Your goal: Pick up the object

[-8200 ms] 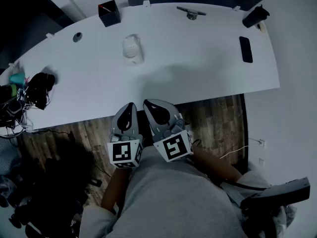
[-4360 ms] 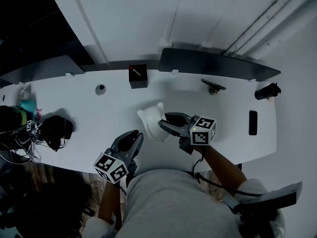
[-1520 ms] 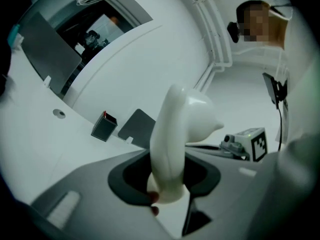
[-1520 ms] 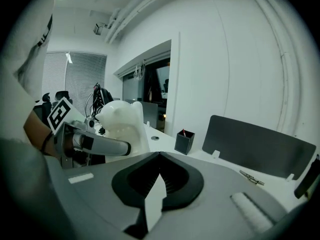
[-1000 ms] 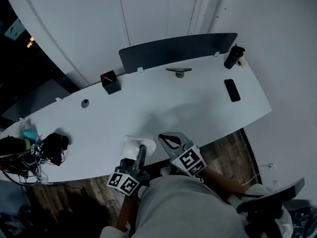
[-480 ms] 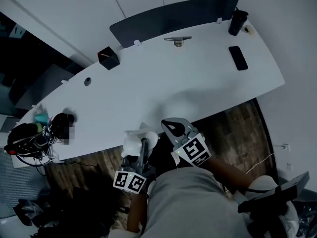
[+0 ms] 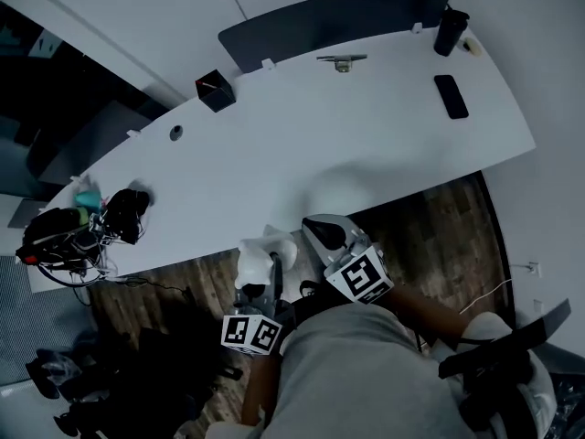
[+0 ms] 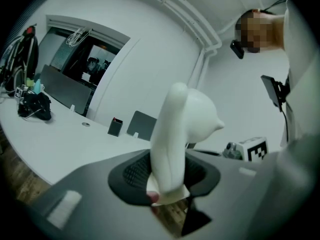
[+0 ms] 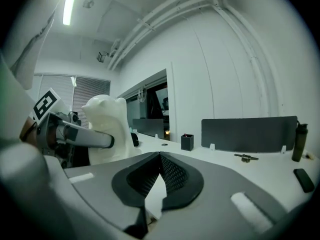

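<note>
The object is a white, bear-shaped figure (image 7: pixel 259 255). My left gripper (image 7: pixel 274 263) is shut on it and holds it in the air, off the table's near edge and over the wooden floor. In the left gripper view the figure (image 8: pixel 176 129) stands upright between the two dark pads, clamped at its base. My right gripper (image 7: pixel 320 230) hangs just right of the figure, shut with nothing in it. In the right gripper view its jaws (image 9: pixel 160 160) meet at the tips, and the figure (image 9: pixel 102 126) shows at the left with a left-gripper finger across it.
A long white table (image 7: pixel 320 144) lies ahead, with a dark divider panel (image 7: pixel 338 21) along its far edge. On it are a black box (image 7: pixel 216 91), a phone (image 7: pixel 451 96), a dark bottle (image 7: pixel 450 31), a small metal clamp (image 7: pixel 342 60) and tangled headphones and cables (image 7: pixel 82 227) at the left end.
The left gripper has drawn the white figure back from the table's near edge toward the body, out over the floor. The right gripper stays shut beside it.
</note>
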Demonstrator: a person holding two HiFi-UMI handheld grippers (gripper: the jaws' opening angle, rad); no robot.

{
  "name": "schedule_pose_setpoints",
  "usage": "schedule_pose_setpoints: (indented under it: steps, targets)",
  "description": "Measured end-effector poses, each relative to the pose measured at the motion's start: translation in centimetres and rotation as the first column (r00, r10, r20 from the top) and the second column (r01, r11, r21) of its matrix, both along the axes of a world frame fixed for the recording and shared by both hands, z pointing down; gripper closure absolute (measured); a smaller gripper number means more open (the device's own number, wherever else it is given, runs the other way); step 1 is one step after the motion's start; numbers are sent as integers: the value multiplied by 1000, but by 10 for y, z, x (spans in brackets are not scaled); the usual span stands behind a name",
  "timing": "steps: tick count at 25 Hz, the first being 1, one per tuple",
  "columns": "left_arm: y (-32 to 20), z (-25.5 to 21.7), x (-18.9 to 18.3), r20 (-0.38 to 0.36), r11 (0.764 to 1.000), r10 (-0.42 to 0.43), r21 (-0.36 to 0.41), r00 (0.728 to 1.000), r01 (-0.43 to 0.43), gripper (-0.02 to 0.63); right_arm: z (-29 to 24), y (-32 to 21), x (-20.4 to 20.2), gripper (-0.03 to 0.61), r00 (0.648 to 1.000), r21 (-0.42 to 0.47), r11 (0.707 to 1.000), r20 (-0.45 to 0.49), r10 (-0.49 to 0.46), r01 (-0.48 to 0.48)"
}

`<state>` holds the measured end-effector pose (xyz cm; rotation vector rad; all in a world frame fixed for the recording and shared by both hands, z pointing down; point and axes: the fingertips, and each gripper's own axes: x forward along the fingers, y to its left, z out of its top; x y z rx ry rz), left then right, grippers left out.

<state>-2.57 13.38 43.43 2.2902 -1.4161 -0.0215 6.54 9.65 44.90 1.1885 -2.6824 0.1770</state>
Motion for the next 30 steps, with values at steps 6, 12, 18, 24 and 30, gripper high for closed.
schedule_pose_setpoints:
  steps: [6, 12, 18, 24, 30]
  targets:
    - [8, -10, -39, -10, 998, -62, 31, 998, 62, 468, -12, 8, -44, 577, 999, 7, 999, -8, -54, 54]
    - [18, -9, -70, -12, 996, -63, 55, 998, 63, 468, -29, 33, -77, 577, 1000, 8, 1000, 10, -26, 26]
    - [16, -11, -90, -33, 997, -28, 65, 999, 30, 468, -31, 46, -90, 577, 998, 14, 999, -31, 51, -51]
    - [21, -13, -90, -13, 996, 42, 80, 999, -41, 468, -29, 60, -91, 577, 991, 4, 991, -30, 131, -131]
    - [28, -12, -80, -8, 991, 107, 79, 994, -106, 468, -39, 74, -82, 577, 982, 12, 982, -2, 187, -187]
